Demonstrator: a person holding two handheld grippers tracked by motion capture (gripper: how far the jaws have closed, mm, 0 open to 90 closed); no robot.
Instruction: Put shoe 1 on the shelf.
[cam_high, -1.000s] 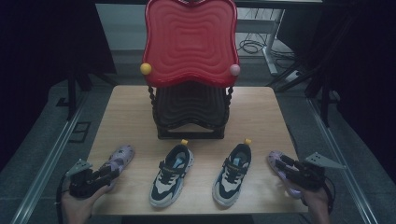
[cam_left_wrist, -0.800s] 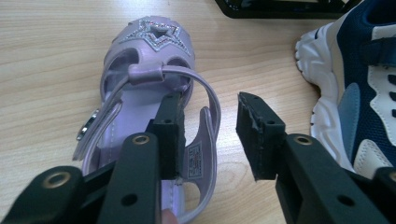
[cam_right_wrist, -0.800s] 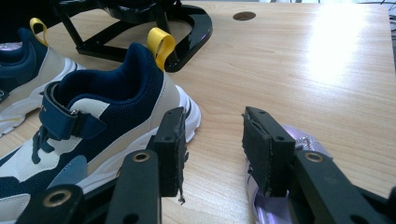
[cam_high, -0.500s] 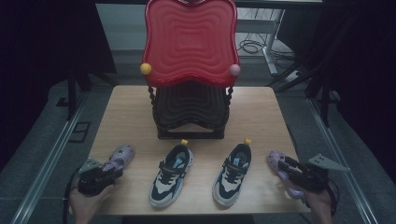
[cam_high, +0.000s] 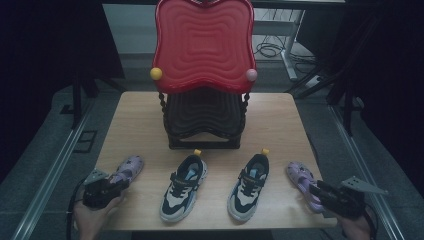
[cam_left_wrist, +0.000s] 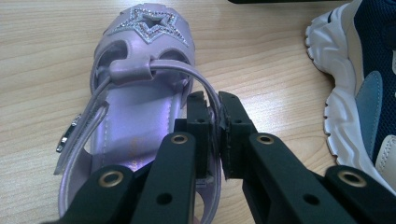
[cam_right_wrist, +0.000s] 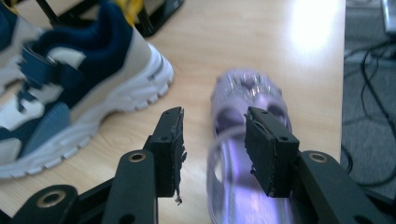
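A purple star-toed sandal (cam_high: 128, 169) lies at the table's near left. My left gripper (cam_high: 116, 184) sits at its heel end. In the left gripper view its jaws have just been closing, and the left gripper (cam_left_wrist: 215, 100) now pinches the side strap of that sandal (cam_left_wrist: 140, 70). The matching sandal (cam_high: 301, 176) lies at the near right. My right gripper (cam_high: 316, 189) stands open over its heel end. In the right gripper view the blurred sandal (cam_right_wrist: 247, 88) lies under the right jaw of the right gripper (cam_right_wrist: 214, 116), untouched by the pads.
Two navy-and-white sneakers (cam_high: 185, 186) (cam_high: 250, 184) stand between the sandals, close to each gripper. A black rack (cam_high: 204, 120) with a tall red wavy panel (cam_high: 202, 45) occupies the middle of the wooden table (cam_high: 140, 115). Both hands are at the table's near edge.
The left gripper's jaws have drawn together on the sandal's strap. The right gripper has slid back toward the near right corner, along its sandal.
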